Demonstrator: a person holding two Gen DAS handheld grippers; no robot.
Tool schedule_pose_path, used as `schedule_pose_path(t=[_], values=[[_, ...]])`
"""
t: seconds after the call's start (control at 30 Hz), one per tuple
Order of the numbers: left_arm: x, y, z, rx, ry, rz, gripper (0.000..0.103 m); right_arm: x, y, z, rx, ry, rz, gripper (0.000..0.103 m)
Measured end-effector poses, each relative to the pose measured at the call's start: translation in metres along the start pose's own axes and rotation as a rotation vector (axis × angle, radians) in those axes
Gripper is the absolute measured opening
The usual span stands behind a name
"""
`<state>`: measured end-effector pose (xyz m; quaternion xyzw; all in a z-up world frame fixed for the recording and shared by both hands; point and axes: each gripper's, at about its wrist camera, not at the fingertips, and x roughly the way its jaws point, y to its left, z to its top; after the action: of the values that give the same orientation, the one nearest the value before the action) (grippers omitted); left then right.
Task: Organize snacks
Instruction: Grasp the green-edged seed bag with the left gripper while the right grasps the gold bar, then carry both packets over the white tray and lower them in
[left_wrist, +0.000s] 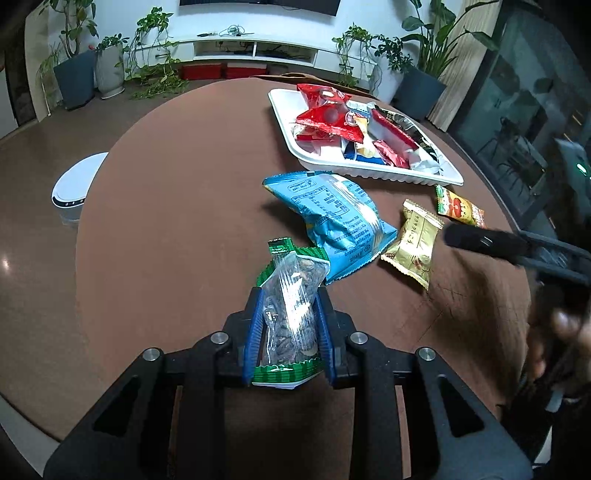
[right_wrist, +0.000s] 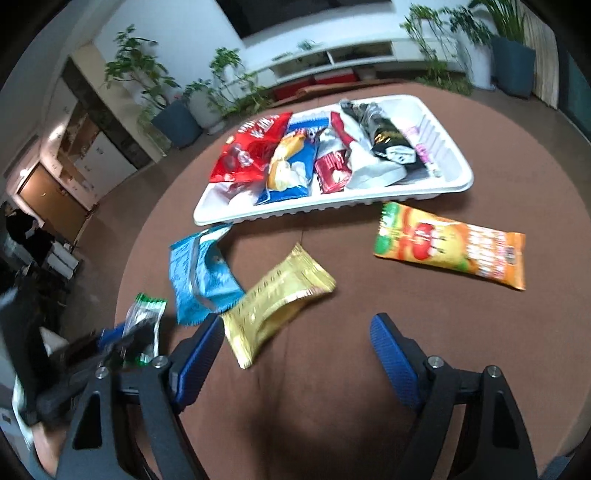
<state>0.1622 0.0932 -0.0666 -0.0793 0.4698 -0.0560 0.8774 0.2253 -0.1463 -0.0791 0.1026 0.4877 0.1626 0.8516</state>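
Note:
In the left wrist view my left gripper (left_wrist: 287, 293) is shut on a clear, green-edged packet of seeds (left_wrist: 295, 269), held just above the brown round table (left_wrist: 177, 229). Ahead of it lie a blue bag (left_wrist: 332, 218), a gold packet (left_wrist: 413, 240) and an orange-green packet (left_wrist: 460, 210). Behind them stands a white tray (left_wrist: 369, 171) holding several snacks. My right gripper (right_wrist: 297, 321) is open and low over the table. The gold packet (right_wrist: 280, 302) lies just past its left finger (right_wrist: 207, 343). The orange packet (right_wrist: 450, 247) is farther right, near the tray (right_wrist: 332, 212).
The blue bag (right_wrist: 199, 277) lies left of the gold packet. The left gripper with the seed packet (right_wrist: 144, 314) shows blurred at the lower left of the right wrist view. A white bin (left_wrist: 74, 188) stands on the floor beyond the table's left edge. Potted plants line the far wall.

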Motion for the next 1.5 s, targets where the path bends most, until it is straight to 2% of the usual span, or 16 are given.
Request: schedule_pose_path(t=[0.13, 0.17, 0.3, 0.43, 0.6, 0.73, 0.93, 1.0, 1.13, 1.3, 1.5], values=[[-0.002, 0.002, -0.004, -0.008, -0.005, -0.015, 0.025, 0.024, 0.014, 0.010, -0.047, 0.048, -0.087, 0.078], [-0.003, 0.002, -0.004, -0.007, -0.006, -0.020, 0.025, 0.028, 0.016, 0.010, -0.058, 0.060, -0.106, 0.072], [-0.002, 0.005, -0.005, -0.015, -0.007, -0.030, 0.025, 0.034, 0.023, 0.008, -0.113, 0.061, -0.151, 0.070], [0.000, 0.006, -0.006, -0.022, -0.006, -0.040, 0.025, 0.029, 0.022, 0.007, -0.149, 0.074, -0.179, 0.064], [0.000, 0.006, -0.006, -0.026, -0.008, -0.050, 0.025, 0.013, 0.012, 0.003, -0.155, 0.070, -0.234, 0.063], [0.001, 0.003, -0.007, -0.021, -0.008, -0.057, 0.025, 0.010, 0.013, 0.004, -0.125, 0.061, -0.212, 0.062], [0.001, 0.004, -0.007, -0.022, -0.009, -0.057, 0.025, 0.032, 0.029, 0.003, -0.161, 0.109, -0.230, 0.062], [0.001, 0.005, -0.007, -0.024, -0.007, -0.059, 0.025, 0.032, 0.032, -0.001, -0.197, 0.104, -0.249, 0.058], [0.003, 0.002, -0.007, -0.020, -0.006, -0.066, 0.025, 0.025, 0.026, -0.006, -0.206, 0.099, -0.254, 0.034], [0.006, -0.001, -0.009, -0.015, 0.004, -0.072, 0.025, 0.021, 0.025, -0.015, -0.257, 0.096, -0.262, 0.033], [0.000, 0.001, -0.008, -0.022, -0.007, -0.083, 0.025, 0.004, 0.017, -0.021, -0.212, 0.050, -0.185, 0.033]])
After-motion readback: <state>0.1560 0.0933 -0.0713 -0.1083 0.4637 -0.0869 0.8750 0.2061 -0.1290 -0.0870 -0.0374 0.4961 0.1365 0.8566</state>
